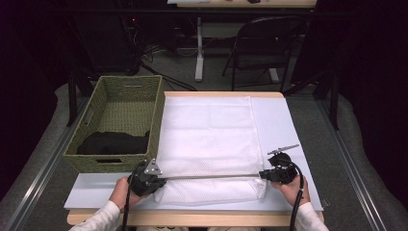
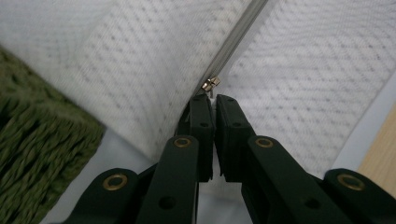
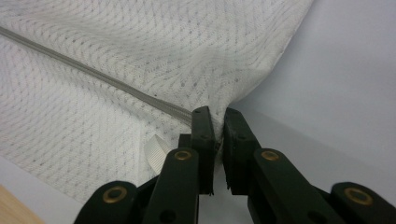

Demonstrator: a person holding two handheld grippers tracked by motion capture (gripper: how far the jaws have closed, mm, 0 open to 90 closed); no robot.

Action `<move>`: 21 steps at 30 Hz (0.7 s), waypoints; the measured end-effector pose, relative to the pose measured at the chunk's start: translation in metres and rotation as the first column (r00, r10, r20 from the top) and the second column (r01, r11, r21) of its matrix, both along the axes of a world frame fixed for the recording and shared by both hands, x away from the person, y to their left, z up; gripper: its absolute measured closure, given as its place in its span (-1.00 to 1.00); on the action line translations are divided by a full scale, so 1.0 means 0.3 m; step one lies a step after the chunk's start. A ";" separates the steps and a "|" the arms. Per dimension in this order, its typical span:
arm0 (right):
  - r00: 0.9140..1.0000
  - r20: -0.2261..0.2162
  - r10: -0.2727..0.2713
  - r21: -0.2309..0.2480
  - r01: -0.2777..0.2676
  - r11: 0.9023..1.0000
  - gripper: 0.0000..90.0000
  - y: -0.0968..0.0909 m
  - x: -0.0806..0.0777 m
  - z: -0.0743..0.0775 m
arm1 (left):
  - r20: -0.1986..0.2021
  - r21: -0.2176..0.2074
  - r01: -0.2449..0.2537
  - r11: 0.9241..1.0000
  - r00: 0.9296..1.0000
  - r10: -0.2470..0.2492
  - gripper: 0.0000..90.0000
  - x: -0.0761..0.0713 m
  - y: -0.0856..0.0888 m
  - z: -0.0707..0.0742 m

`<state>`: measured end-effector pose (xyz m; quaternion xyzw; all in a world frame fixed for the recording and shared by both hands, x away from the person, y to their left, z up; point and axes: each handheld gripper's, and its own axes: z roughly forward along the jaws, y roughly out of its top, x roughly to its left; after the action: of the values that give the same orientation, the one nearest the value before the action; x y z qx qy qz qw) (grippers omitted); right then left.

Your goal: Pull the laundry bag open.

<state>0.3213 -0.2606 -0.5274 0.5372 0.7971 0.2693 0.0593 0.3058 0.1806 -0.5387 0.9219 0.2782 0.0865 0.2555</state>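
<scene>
The left fingers (image 2: 212, 109) are clenched on the zipper pull (image 2: 210, 84) of the mesh bag (image 1: 207, 139) on the table (image 1: 279, 120), near the basket (image 1: 120, 120); the right fingers (image 3: 215, 122) are clamped on the bag's corner; unzipping is judged underway, steady leftward pulling being needed

Left flank: woven green rectangular basket (image 1: 126, 103) — wall hard against the white mesh zip bag (image 1: 207, 139).
Right flank: bare pale-blue table mat (image 1: 281, 125) — open passage.
Near edge: taut grey zipper line (image 1: 211, 177) spans across.
</scene>
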 end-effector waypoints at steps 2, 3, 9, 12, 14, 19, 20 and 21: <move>1.000 0.009 0.011 -0.008 -0.011 1.000 0.88 0.000 0.002 -0.002 | -0.004 0.002 -0.008 1.000 1.000 0.008 0.92 -0.003 0.018 0.002; 1.000 0.010 0.010 -0.005 -0.009 1.000 0.88 0.000 0.002 -0.003 | -0.005 0.004 -0.015 1.000 1.000 0.015 0.92 -0.005 0.025 0.001; 1.000 0.002 0.016 -0.007 -0.016 1.000 0.88 0.005 0.004 -0.005 | -0.027 0.009 -0.025 1.000 0.999 0.025 0.92 -0.012 0.062 0.006; 1.000 0.002 0.016 -0.020 -0.016 1.000 0.88 0.008 0.004 -0.006 | -0.030 0.015 -0.028 0.999 0.999 0.029 0.92 -0.014 0.076 0.007; 1.000 0.004 0.024 -0.032 -0.024 0.999 0.88 0.007 0.004 -0.006 | -0.030 0.019 -0.037 0.999 0.999 0.037 0.92 -0.014 0.088 0.007; 0.999 0.041 0.001 -0.160 0.006 0.987 0.89 0.006 0.004 -0.008 | -0.024 0.041 -0.116 0.992 0.993 0.117 1.00 -0.004 0.156 0.005; 0.999 0.021 -0.036 -0.084 0.038 0.996 0.89 -0.015 0.009 -0.009 | -0.052 0.023 -0.132 0.991 0.990 0.133 1.00 0.002 0.174 0.002; 0.998 -0.008 -0.055 -0.001 0.055 0.998 0.89 -0.036 0.014 -0.009 | -0.053 0.026 -0.131 0.991 0.990 0.132 1.00 0.000 0.175 0.000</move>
<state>0.3256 -0.2713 -0.5302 0.5600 0.7824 0.2651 0.0634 0.3059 0.2330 -0.5388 0.9063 0.3441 0.0812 0.2314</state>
